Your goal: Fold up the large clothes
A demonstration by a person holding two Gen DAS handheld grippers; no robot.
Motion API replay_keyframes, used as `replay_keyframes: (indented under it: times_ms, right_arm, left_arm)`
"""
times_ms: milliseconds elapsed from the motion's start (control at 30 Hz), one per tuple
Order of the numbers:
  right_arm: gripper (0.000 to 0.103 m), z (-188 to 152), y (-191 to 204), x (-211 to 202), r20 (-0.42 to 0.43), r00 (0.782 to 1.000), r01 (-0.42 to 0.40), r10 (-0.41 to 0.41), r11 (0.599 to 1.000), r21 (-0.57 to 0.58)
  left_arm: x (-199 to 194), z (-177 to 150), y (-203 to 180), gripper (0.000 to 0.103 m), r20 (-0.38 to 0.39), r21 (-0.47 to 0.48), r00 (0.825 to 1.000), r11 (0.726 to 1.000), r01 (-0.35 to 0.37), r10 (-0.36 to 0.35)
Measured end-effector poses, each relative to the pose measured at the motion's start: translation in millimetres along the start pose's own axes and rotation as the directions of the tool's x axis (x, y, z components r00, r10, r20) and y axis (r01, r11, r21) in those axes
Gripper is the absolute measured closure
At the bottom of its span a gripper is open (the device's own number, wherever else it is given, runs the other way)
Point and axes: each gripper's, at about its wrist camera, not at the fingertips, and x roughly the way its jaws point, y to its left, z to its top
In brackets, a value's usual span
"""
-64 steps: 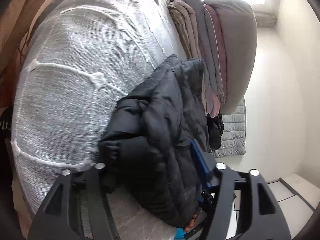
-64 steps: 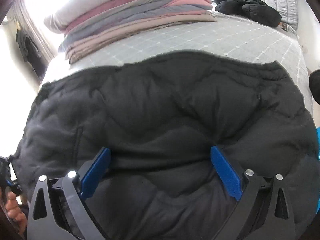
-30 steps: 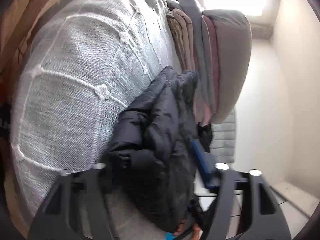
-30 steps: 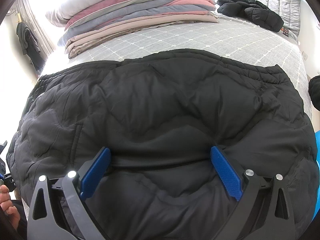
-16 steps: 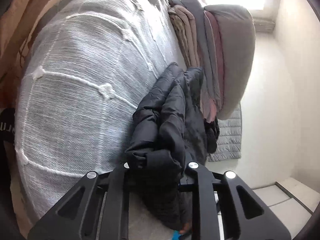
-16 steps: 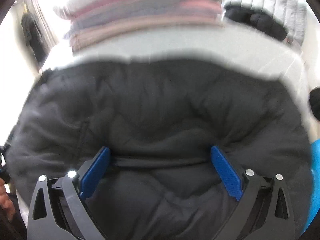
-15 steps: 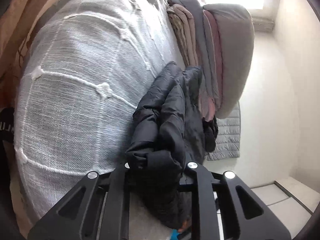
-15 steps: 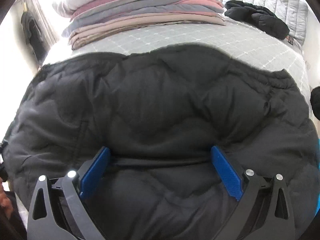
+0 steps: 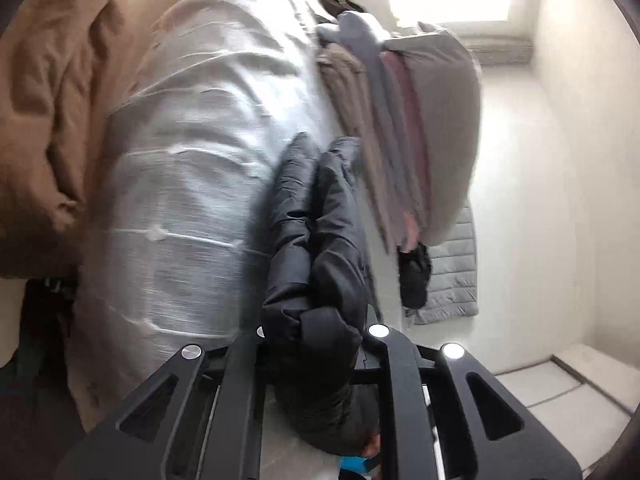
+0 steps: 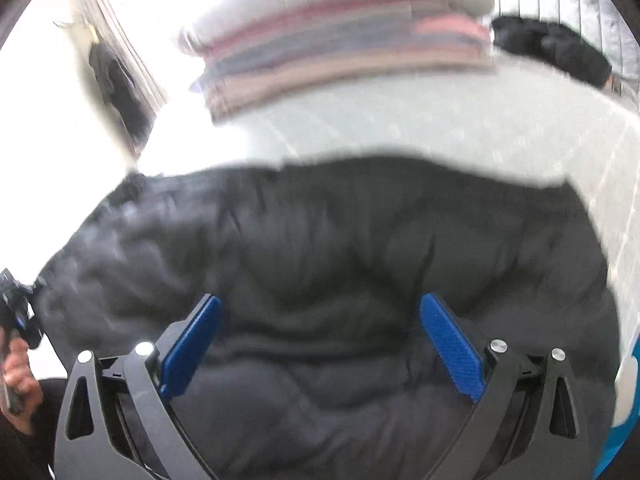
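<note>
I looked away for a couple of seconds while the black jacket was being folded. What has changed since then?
The left hand-held gripper has just closed onto a bunched edge of the black jacket and now grips it. The right hand-held gripper is open as before, its blue pads straddling the jacket. The stack of blankets stays on the bed.

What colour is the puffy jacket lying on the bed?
Black. The jacket shows best in the right wrist view, spread over the pale grey bed.

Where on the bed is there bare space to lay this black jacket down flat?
Bare bedspread lies between the black jacket and the stack of folded blankets. It is crowded along the far edge, where the stack sits beside another dark garment, and the brown cover borders the other side.
</note>
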Motion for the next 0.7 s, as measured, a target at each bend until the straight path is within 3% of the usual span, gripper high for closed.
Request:
replay_keyframes:
  times_ms: [133,200,267,367,500,700]
  right_arm:
    - [0.007,27.8,40.1,40.7,-0.012,0.993,0.115,-0.117,0.988,-0.105]
    - [0.007,34.5,50.2,87.8,-0.101,0.965,0.223,-0.242,0.96,-0.17]
    - [0.007,31.8,41.5,119.7,-0.2,0.955,0.193,-0.221,0.97,-0.149]
    - [0.007,36.1,35.2,121.0,-0.225,0.955,0.177,-0.194,0.98,-0.092]
    - [0.007,36.5,19.5,88.6,-0.168,0.982,0.092,-0.088,0.996,0.016]
    - [0.007,14.4,-4.5,42.5,-0.092,0.993,0.079,-0.073,0.995,0.067]
  left_arm:
    - [5.3,0.0,15.7,0.09,-0.001,-0.041,1.0,0.999,-0.005,0.005]
    - [4.1,-0.2,19.1,0.088,-0.005,-0.052,1.0,0.999,-0.002,0.001]
    - [4.5,-1.2,17.8,0.084,-0.012,-0.037,1.0,0.999,-0.005,0.004]
    - [6.8,1.1,14.9,0.077,-0.005,-0.014,0.999,0.999,-0.033,0.033]
    - [7.8,4.0,19.5,0.051,-0.002,-0.046,0.997,0.996,-0.072,0.072]
    - [18.7,0.7,15.8,0.038,-0.019,-0.018,0.989,0.989,-0.146,0.146]
